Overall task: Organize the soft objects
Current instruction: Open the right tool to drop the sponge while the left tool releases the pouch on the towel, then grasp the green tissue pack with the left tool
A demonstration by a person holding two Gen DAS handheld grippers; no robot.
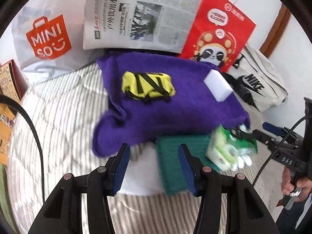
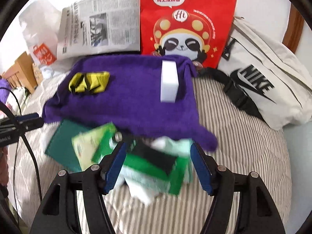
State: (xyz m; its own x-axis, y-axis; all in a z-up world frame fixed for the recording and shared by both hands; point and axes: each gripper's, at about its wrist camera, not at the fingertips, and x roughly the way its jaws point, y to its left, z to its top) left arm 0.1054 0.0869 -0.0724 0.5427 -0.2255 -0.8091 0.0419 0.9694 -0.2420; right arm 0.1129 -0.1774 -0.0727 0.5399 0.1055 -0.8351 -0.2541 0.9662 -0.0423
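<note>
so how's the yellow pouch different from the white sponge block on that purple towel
The yellow pouch is bright yellow crossed by black straps; the white sponge block is plain white with no markings.

The pouch looks soft and rumpled, with rounded edges; the block is a crisp rectangular slab with sharp corners.

In the left wrist view the pouch sits toward the towel's middle, the block at its right edge.

Both rest on the purple towel, untouched by either tongs.

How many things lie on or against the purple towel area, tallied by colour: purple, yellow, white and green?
Purple: 1, the purple towel
Yellow: 1, the yellow pouch with black straps
White: 1, the white sponge block
Green: 2, the dark green cloth and the green-and-white packet
Total: 5
</note>
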